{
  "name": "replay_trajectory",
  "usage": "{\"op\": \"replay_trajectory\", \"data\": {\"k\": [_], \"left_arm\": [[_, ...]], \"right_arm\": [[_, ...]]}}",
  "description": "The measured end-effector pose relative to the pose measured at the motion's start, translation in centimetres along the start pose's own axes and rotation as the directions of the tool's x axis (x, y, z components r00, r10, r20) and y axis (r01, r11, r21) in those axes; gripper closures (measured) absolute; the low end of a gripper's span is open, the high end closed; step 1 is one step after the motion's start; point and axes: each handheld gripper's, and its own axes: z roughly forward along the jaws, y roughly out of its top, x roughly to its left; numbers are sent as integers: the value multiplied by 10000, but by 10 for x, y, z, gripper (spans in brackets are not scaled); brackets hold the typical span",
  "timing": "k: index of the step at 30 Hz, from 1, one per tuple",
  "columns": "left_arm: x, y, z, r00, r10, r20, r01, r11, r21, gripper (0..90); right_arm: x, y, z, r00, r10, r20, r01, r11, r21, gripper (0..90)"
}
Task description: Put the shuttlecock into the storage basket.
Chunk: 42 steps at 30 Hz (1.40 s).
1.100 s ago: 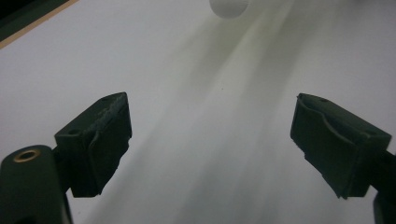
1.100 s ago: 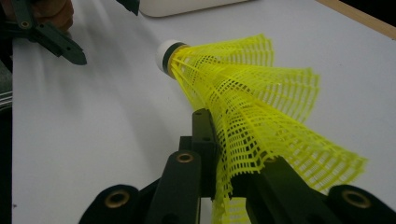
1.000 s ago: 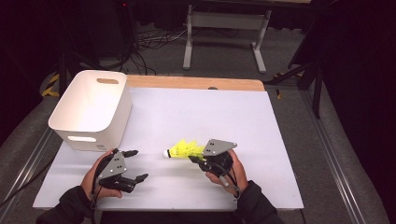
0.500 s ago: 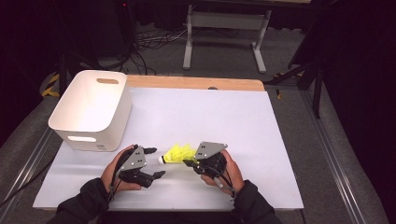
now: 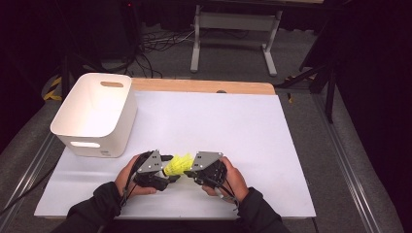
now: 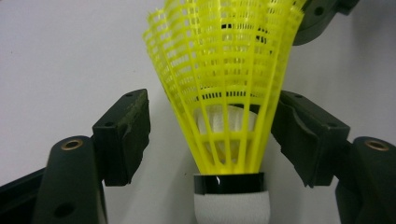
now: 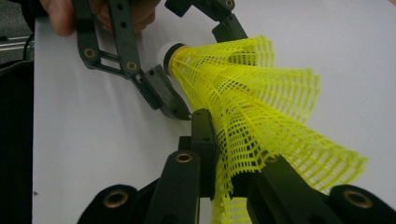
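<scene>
- Two claws meet over the near part of the white bench [image 5: 252, 126], with a yellow shuttlecock [image 5: 177, 164] between them, above the surface.
- Right claw [image 7: 233, 186] is clenched on the rim of the shuttlecock's mesh skirt; in the right gripper view the skirt is pinched flat between its black jaws.
- Left claw [image 6: 212, 140] has just been closing, with the shuttlecock's narrow end between its jaws. In the left gripper view the left jaw stands clear of the skirt, and the right jaw lies just beside it; I cannot tell whether that one touches. Its grip is not yet made.
- Shuttlecock's white cork tip with its black band points toward the left claw.
- One white bin [image 5: 94, 114] stands well apart at the bench's far left.
</scene>
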Motion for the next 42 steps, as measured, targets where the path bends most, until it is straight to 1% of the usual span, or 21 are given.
{"op": "replay_trajectory", "data": {"k": [2, 3, 4, 5, 7, 9, 12, 13, 16, 20, 21, 23, 26, 27, 28, 32, 33, 37, 38, 39, 42], "left_arm": [[0, 0, 1, 9999, 16, 104, -16, 10000, 46, 340], [0, 1, 2, 9999, 86, 121, -88, 9999, 121, 340], [0, 1, 3, 9999, 79, 82, -80, 9999, 92, 353], [0, 2, 3, 9998, 93, 186, -96, 9999, 130, 367], [0, 2, 4, 9997, 135, 180, -138, 9998, 142, 385], [-1, 3, 7, 9995, 92, 288, -96, 9998, 160, 395], [0, 4, 9, 9996, 62, 264, -65, 9999, 122, 436], [0, 5, 10, 9997, -55, 221, 55, 10000, 18, 440], [2, 5, 10, 9997, -72, 213, 73, 10000, -29, 444], [2, 5, 9, 9997, -208, 123, 211, 9995, -241, 446], [2, 5, 8, 9996, -252, 106, 256, 9989, -389, 449], [3, 5, 7, 9997, -206, 128, 212, 9988, -434, 453], [2, 6, 4, 9999, -123, -42, 120, 9981, -604, 466], [2, 6, 4, 9997, -223, 42, 225, 9972, -713, 477], [2, 6, 3, 9999, -160, 4, 160, 9971, -744, 477], [1, 6, 1, 9999, -109, -86, 101, 9964, -845, 485], [1, 6, 0, 9999, -95, -81, 87, 9958, -914, 491], [1, 6, -1, 9998, -143, -121, 129, 9936, -1123, 497], [1, 6, -1, 9998, -143, -121, 129, 9936, -1123, 497], [1, 6, -2, 9998, -162, -114, 147, 9926, -1202, 496], [1, 5, -3, 9998, -179, -134, 160, 9914, -1301, 502]], "right_arm": [[1, 3, 1, 10000, -90, -14, 90, 9999, 57, 852], [1, 4, 1, 9999, -136, 1, 136, 9999, 100, 852], [2, 7, 2, 9996, -246, -102, 249, 9994, 241, 845], [3, 8, 2, 9992, -358, -150, 364, 9986, 395, 844], [4, 9, 4, 9990, -447, -43, 449, 9976, 531, 841], [5, 11, 5, 9986, -526, -57, 528, 9967, 615, 841], [5, 14, 5, 9983, -582, 9, 580, 9955, 743, 837], [5, 15, 5, 9982, -598, 55, 592, 9953, 770, 835], [4, 20, 4, 9972, -754, 1, 751, 9923, 984, 823], [3, 28, 3, 9977, -658, -143, 669, 9930, 972, 797], [3, 33, 4, 9973, -664, -313, 690, 9936, 898, 770], [3, 35, 4, 9972, -653, -376, 682, 9944, 805, 751], [4, 42, 4, 9962, -738, -462, 765, 9953, 598, 699], [4, 43, 4, 9960, -676, -577, 703, 9965, 462, 680], [5, 44, 3, 9955, -650, -683, 679, 9969, 409, 667], [7, 46, 3, 9949, -655, -766, 681, 9972, 316, 625], [7, 45, 2, 9946, -694, -773, 717, 9971, 272, 581], [7, 46, -3, 9949, -558, -834, 561, 9984, 6, 507], [7, 46, -3, 9949, -558, -834, 561, 9984, 6, 507], [9, 48, -5, 9949, -647, -776, 650, 9979, 23, 422], [10, 49, -10, 9947, -720, -738, 719, 9974, -42, 402]]}}
